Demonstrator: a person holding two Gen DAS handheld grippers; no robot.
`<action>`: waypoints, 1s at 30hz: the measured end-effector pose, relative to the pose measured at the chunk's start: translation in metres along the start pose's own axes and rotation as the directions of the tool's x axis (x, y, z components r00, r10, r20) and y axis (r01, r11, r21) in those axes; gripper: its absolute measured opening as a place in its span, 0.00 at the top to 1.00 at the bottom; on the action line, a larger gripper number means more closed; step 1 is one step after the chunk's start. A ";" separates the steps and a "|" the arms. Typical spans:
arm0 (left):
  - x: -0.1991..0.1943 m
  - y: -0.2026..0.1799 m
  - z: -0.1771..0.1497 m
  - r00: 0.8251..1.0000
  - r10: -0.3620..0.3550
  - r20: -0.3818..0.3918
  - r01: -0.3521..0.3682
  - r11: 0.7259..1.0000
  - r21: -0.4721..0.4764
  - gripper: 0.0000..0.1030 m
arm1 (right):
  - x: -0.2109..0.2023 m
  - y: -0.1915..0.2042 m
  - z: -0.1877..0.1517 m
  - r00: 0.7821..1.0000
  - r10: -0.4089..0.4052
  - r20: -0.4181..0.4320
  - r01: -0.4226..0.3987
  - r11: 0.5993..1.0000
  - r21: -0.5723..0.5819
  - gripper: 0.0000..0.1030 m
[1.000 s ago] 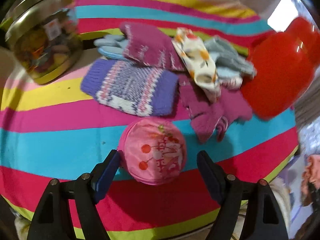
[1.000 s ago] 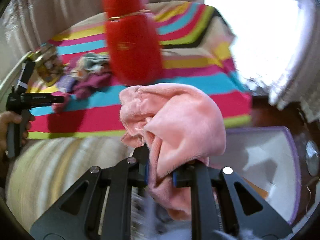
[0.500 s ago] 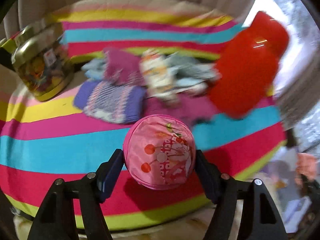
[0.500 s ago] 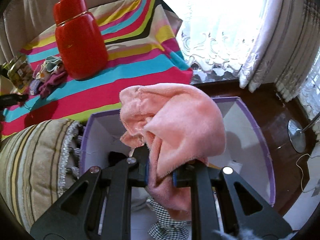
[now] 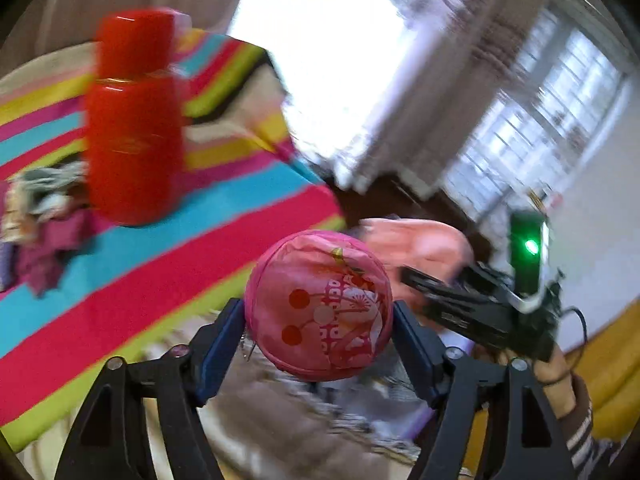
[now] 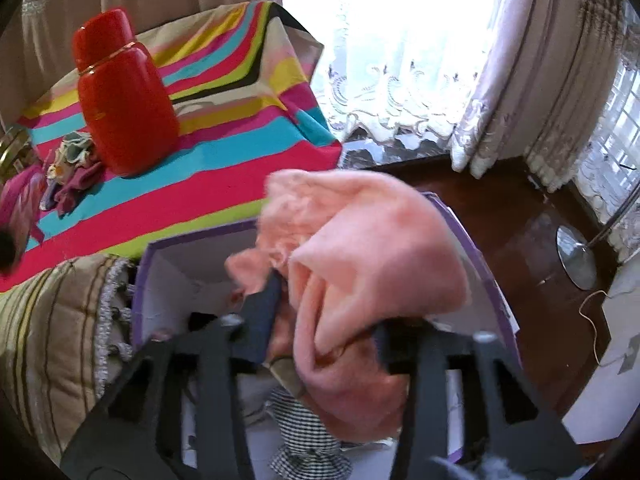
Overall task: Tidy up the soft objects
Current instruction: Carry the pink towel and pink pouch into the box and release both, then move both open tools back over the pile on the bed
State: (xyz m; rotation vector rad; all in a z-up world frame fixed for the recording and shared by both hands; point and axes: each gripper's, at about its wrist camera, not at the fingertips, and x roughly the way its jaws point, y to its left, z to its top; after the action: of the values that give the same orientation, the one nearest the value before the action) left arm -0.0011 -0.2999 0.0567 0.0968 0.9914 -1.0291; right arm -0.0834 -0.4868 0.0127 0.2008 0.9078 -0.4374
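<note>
My left gripper (image 5: 318,322) is shut on a round pink pouch (image 5: 320,306) with a red cherry print and holds it in the air past the edge of the striped cloth. My right gripper (image 6: 324,312) stands open over a white box with a purple rim (image 6: 476,252). A peach fleece cloth (image 6: 372,240) lies loose between its spread fingers. That cloth (image 5: 416,240) and the right gripper (image 5: 404,274) also show in the left wrist view. A heap of knitted gloves and cloths (image 6: 72,172) lies on the striped cloth.
A tall red jar (image 6: 120,96) stands on the striped tablecloth (image 6: 192,184). A checked cloth (image 6: 304,436) lies in the box. A beige striped cushion (image 6: 52,332) sits left of the box. A lamp base (image 6: 576,256) stands on the dark floor at right.
My left gripper closed on the pink pouch, lifted it off the table and swung right towards the box. My right gripper moved over the box and opened, so the peach cloth hangs loose.
</note>
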 end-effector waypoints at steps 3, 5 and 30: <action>0.016 -0.013 -0.002 0.999 -0.015 -0.040 0.017 0.999 0.034 0.19 | 0.004 -0.003 -0.002 1.000 -0.015 -0.012 0.015 1.000 -0.009 0.33; 0.022 -0.015 -0.003 0.998 -0.006 -0.059 0.009 0.999 0.043 0.19 | 0.009 -0.003 -0.004 0.999 -0.018 -0.026 0.018 1.000 -0.013 0.29; -0.044 0.093 -0.025 0.990 0.121 0.072 -0.107 0.979 -0.174 0.19 | 0.113 0.074 0.022 0.992 -0.031 -0.124 -0.009 0.950 -0.313 0.39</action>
State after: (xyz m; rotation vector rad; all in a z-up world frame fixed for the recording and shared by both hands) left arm 0.0467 -0.2070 0.0407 -0.0293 0.9833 -0.8341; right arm 0.0254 -0.4597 -0.0651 -0.0684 1.0910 -0.2869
